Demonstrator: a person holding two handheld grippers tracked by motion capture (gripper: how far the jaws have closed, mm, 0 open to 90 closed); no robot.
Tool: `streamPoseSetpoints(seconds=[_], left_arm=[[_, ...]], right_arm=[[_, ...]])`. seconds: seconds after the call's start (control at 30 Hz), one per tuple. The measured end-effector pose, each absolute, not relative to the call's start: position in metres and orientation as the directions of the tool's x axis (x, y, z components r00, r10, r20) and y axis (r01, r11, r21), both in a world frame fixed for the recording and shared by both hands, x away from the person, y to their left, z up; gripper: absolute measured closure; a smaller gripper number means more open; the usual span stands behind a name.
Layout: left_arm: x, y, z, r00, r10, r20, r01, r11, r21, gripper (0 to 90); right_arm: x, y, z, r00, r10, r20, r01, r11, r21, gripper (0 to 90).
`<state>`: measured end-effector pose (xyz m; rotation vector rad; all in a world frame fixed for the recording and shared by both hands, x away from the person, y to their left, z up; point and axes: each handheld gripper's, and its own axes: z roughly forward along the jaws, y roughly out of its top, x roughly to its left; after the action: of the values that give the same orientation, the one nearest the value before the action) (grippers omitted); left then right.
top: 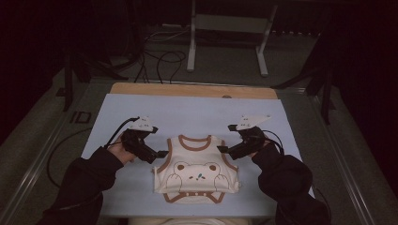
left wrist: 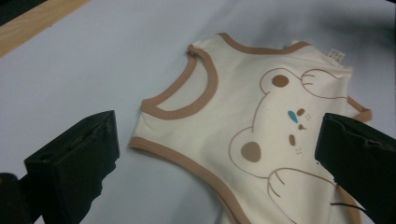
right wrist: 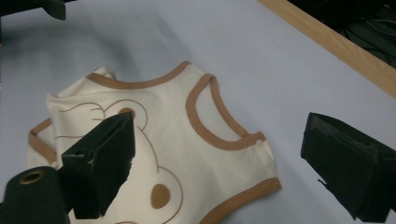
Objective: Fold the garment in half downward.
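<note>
A small cream sleeveless baby top [top: 196,169] with brown trim and a bear drawing lies flat on the pale blue mat [top: 187,115], neckline away from me. My left gripper [top: 162,153] hovers at its left shoulder, open, jaws spread wide with nothing between them. In the left gripper view the top [left wrist: 252,126] lies between and beyond the black jaws of the left gripper [left wrist: 219,154]. My right gripper [top: 222,150] sits at the top's right shoulder, also open. The right gripper view has the right gripper [right wrist: 219,163] straddling the top's shoulder strap [right wrist: 247,149].
The blue mat covers a wooden table whose bare far edge [top: 192,90] shows behind it. Beyond the table stand a white metal frame [top: 227,33] and loose black cables [top: 159,61] on the floor. A small white label [left wrist: 336,54] sticks out at the top's side seam.
</note>
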<state>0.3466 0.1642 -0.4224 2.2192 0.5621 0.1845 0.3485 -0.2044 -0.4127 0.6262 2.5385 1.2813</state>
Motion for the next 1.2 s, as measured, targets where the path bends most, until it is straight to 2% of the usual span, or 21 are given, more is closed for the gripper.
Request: streamPoseSetpoints(seconds=[0.47, 0.77, 1.2], left_arm=[[0.372, 0.157, -0.435, 0.886, 0.460, -0.054, 0.339, -0.564, 0.753, 0.5], [0.390, 0.153, -0.458, 0.877, 0.478, -0.054, 0.368, -0.593, 0.717, 0.6], [0.405, 0.144, -0.480, 0.865, 0.492, -0.098, 0.420, -0.603, 0.678, 0.7]], right_arm=[[0.381, -0.198, -0.437, -0.878, 0.478, 0.013, 0.315, 0.557, 0.768, 10.4], [0.399, -0.198, -0.456, -0.869, 0.493, 0.050, 0.362, 0.561, 0.744, 10.4], [0.410, -0.199, -0.485, -0.857, 0.512, 0.058, 0.394, 0.579, 0.714, 10.3]])
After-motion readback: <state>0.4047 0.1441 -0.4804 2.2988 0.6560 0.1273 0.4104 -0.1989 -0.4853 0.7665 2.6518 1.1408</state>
